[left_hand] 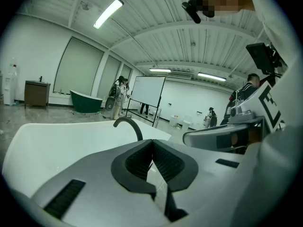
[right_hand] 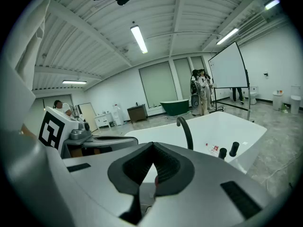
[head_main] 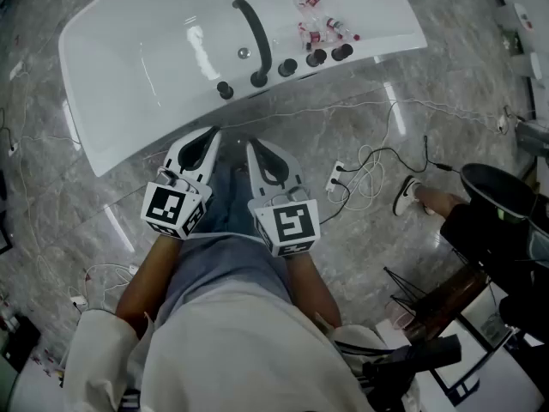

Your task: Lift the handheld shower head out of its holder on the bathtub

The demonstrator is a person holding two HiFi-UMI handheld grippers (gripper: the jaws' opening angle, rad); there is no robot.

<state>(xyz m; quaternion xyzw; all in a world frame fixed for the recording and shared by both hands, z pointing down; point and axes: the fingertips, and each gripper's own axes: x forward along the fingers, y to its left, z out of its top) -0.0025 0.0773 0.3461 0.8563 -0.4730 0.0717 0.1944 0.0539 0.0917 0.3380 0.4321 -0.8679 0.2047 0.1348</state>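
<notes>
Grey marble floor, head view: on the near rim of the white glossy bathtub (head_main: 94, 118), the black handheld shower head (head_main: 341, 52) apparently still sits among dark fittings, though which fitting it is cannot be confirmed. It is well apart from the white two-jaw left gripper (head_main: 213, 134) and the white two-jaw right gripper (head_main: 253, 146). Left gripper view: jaws pressed together, empty. Right gripper view: likewise closed on nothing, so by my judgement the approach, grip and lift all remain.

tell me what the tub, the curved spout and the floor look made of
Bathtub: glossy white, likely acrylic or enamelled; bright reflections streak its basin. Spout: matte black, probably coated metal; it shows barely any glare. Floor: polished grey stone or marble-look tile; veined pattern with light streaks mirrored in it.
</notes>
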